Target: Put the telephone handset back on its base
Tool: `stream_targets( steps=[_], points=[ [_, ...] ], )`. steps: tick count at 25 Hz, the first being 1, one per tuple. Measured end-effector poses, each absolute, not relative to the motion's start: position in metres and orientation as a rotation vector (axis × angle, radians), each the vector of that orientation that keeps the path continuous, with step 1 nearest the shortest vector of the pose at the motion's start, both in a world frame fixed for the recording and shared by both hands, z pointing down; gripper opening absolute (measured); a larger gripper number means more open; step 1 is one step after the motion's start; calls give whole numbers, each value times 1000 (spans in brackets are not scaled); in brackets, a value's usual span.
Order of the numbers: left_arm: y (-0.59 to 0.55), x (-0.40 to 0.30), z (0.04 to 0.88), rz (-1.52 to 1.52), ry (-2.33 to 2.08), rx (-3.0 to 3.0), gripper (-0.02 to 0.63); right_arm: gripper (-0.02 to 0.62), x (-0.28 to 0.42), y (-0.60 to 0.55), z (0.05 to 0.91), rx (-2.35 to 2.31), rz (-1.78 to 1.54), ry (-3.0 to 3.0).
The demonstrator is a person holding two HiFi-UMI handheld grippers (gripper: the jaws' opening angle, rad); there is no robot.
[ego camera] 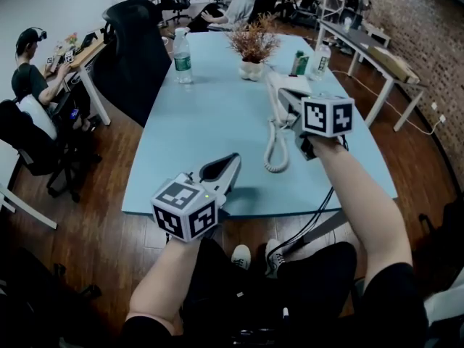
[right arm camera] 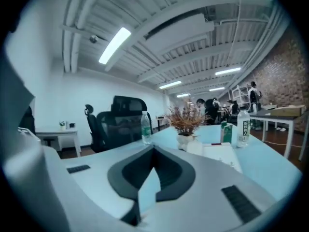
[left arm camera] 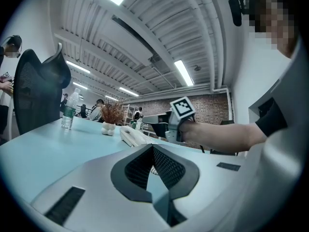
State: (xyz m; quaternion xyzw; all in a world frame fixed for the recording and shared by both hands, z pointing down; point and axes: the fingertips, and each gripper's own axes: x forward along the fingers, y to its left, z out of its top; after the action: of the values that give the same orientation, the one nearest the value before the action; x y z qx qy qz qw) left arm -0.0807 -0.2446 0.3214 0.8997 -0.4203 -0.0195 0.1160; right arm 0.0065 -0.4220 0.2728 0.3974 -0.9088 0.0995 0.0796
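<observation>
Head view: the white corded telephone handset (ego camera: 274,104) lies right of centre on the pale blue table (ego camera: 210,114), just beside the right gripper (ego camera: 296,111).

Left gripper view: the left gripper (left arm camera: 153,148) is clenched on nothing.

Right gripper view: its jaws are likewise closed and empty. They should be opened first, then squared across the handset's middle.

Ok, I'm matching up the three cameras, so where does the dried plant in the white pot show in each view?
Head view: the dried plant is near the top, just right of centre.
Left gripper view: it is small, left of centre, about mid-height.
Right gripper view: it is right of centre, about mid-height.
Shared landmark: the water bottle stands to the plant's left in all three views.
</observation>
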Motion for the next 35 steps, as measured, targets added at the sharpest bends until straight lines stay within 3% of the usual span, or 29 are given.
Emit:
stream_targets(
  steps=[6,14,19,35],
  points=[
    [-237,-64,322,-21,-1199,2669,-5,11,32,-296,253,1016,459,-2998],
    [-225,-45,318,-1,-1142,2713,-5,11,110,-211,253,1089,739,-3130],
    [-224,-43,315,13,-1155,2731,-5,11,107,-206,273,1067,617,-3081],
    [-229,-49,317,22,-1181,2720,-5,11,97,-211,310,1014,665,-3004]
  ],
)
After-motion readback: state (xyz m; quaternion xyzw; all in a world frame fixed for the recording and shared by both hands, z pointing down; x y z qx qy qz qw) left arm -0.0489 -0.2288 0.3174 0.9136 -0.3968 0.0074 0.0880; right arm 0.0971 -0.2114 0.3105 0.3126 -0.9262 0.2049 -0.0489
